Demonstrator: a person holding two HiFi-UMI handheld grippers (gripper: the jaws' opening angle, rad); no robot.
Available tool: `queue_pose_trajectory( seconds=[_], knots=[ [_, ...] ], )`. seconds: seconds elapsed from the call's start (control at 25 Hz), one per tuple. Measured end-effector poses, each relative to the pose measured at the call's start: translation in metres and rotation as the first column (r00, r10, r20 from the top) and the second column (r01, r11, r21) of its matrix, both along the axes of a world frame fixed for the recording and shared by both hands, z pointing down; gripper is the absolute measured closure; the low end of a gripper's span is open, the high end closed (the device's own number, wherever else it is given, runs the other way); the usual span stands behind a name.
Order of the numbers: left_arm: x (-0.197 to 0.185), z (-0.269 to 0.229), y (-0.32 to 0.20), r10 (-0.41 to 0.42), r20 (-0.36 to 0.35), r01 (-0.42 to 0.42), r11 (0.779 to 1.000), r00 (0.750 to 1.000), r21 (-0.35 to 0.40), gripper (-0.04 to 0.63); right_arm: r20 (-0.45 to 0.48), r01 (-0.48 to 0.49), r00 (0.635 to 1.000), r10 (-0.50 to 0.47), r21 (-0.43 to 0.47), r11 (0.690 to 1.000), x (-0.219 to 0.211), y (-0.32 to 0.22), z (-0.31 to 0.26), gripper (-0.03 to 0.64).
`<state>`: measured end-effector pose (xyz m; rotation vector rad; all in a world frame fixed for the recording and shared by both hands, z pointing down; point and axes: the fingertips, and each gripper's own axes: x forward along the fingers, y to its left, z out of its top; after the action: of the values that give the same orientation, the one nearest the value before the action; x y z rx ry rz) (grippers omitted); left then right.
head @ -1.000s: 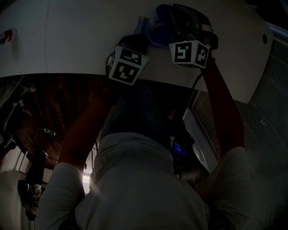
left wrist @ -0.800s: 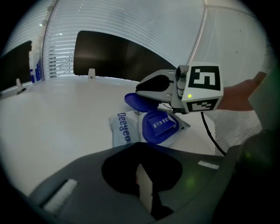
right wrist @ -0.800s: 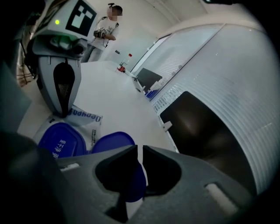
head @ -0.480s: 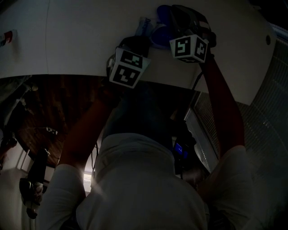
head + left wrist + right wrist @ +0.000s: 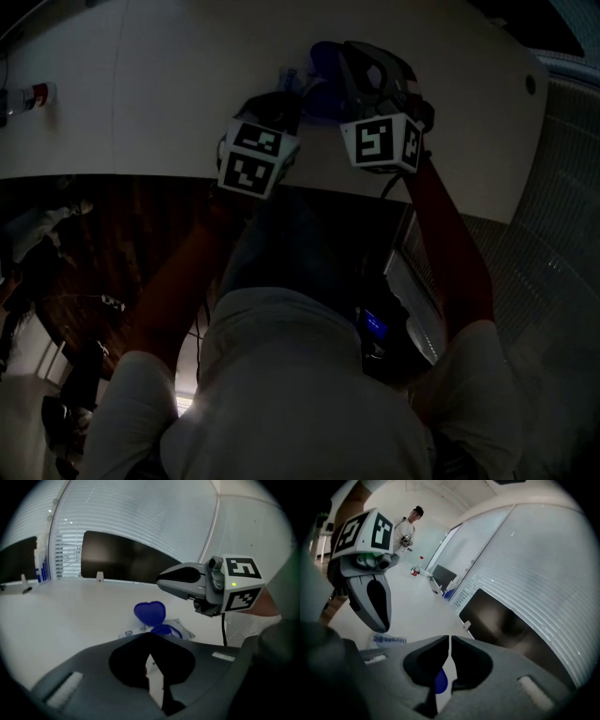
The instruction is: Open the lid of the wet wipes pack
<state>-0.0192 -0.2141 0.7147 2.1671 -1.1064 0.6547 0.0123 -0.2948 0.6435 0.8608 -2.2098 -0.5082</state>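
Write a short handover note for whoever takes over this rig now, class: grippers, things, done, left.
Left gripper: jaws together, nothing between them.
Right gripper: jaws have just been closing, now nearly together, empty.
Wet wipes pack: flat on the white table, just beyond the grippers' tips.
Done: its blue lid stands open, upright.
Left: probably nothing but to draw both grippers away.
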Motion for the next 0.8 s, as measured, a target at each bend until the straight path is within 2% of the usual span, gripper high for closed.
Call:
queue_pose_trajectory(
  seconds=[0.16, 0.48, 0.56, 0.64, 0.68, 0.8],
  knots=[
    [0.001, -0.046, -0.003, -0.004, -0.018, 0.005, 0.997, 1.0, 0.076, 0.592, 0.126, -0.044, 0.991, 0.049, -0.042, 0.998, 0.001, 0.025, -0.052, 0.607],
    [0.009, -0.15, 0.016, -0.012, -0.106, 0.036, 0.973, 0.994, 0.229, 0.593, 0.311, -0.058, 0.948, 0.062, -0.021, 0.998, 0.004, 0.085, -0.164, 0.614],
    [0.012, -0.179, 0.026, -0.01, -0.125, 0.044, 0.961, 0.992, 0.272, 0.592, 0.419, -0.087, 0.904, 0.088, -0.021, 0.996, 0.005, 0.1, -0.196, 0.614],
    [0.015, -0.209, 0.035, 0.001, -0.146, 0.046, 0.946, 0.989, 0.321, 0.593, 0.553, -0.135, 0.823, 0.127, -0.027, 0.99, 0.006, 0.113, -0.227, 0.614],
    [0.016, -0.222, 0.04, 0.006, -0.156, 0.048, 0.939, 0.988, 0.34, 0.593, 0.584, -0.149, 0.8, 0.139, -0.032, 0.988, 0.007, 0.12, -0.238, 0.614],
    [0.017, -0.254, 0.056, 0.004, -0.171, 0.061, 0.927, 0.985, 0.371, 0.592, 0.613, -0.158, 0.775, 0.154, -0.048, 0.986, 0.01, 0.143, -0.264, 0.615]
  ],
)
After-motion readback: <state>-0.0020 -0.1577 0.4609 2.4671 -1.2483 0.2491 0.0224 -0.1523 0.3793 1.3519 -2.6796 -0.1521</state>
